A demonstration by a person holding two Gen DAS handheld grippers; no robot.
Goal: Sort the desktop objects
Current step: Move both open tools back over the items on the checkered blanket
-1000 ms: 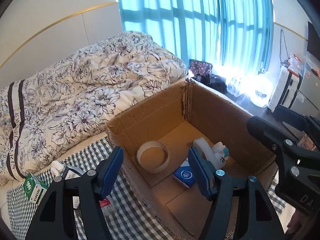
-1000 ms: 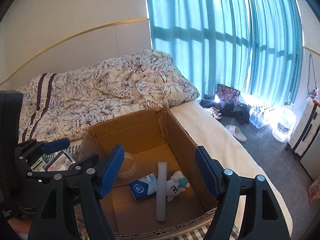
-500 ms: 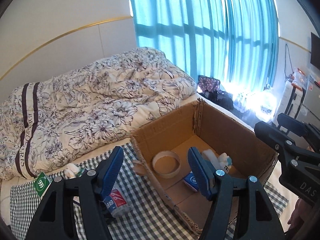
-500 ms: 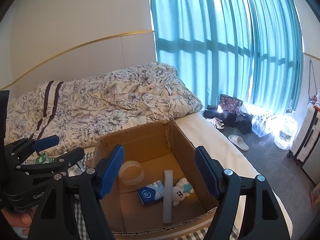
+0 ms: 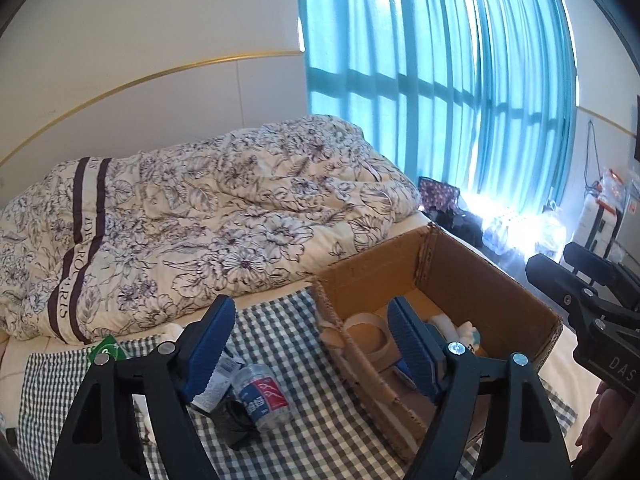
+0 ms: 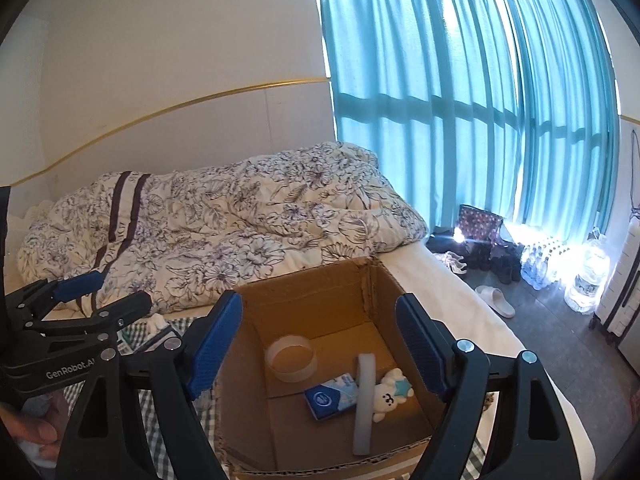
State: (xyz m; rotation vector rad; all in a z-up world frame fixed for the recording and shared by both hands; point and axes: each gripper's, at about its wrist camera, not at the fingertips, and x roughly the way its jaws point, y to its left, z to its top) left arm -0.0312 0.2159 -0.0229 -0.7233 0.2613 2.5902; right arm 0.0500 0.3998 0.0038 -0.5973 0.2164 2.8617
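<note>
A cardboard box (image 6: 320,284) stands open on the bed, holding a tape ring (image 6: 291,358), a blue tissue pack (image 6: 331,395), a white foam stick (image 6: 364,400) and a small white plush toy (image 6: 390,394). My right gripper (image 6: 320,352) hovers open above the box, empty. My left gripper (image 5: 310,350) is open and empty over the checkered cloth (image 5: 304,424), left of the cardboard box (image 5: 472,280). Below it lie a small plastic bottle (image 5: 262,396) with a red-and-blue label, a white tube and a black item. A green carton (image 5: 106,350) peeks out at the left.
A floral quilt (image 5: 200,216) is heaped behind the cloth and box. Teal curtains (image 6: 460,120) cover the window. On the floor at the right lie slippers (image 6: 496,300), water bottles and a suitcase. A hand (image 6: 28,432) holds the left gripper.
My left gripper has pulled back and left, from over the box to above the cloth, bringing the bottle into view. The right gripper rose slightly and stays over the box.
</note>
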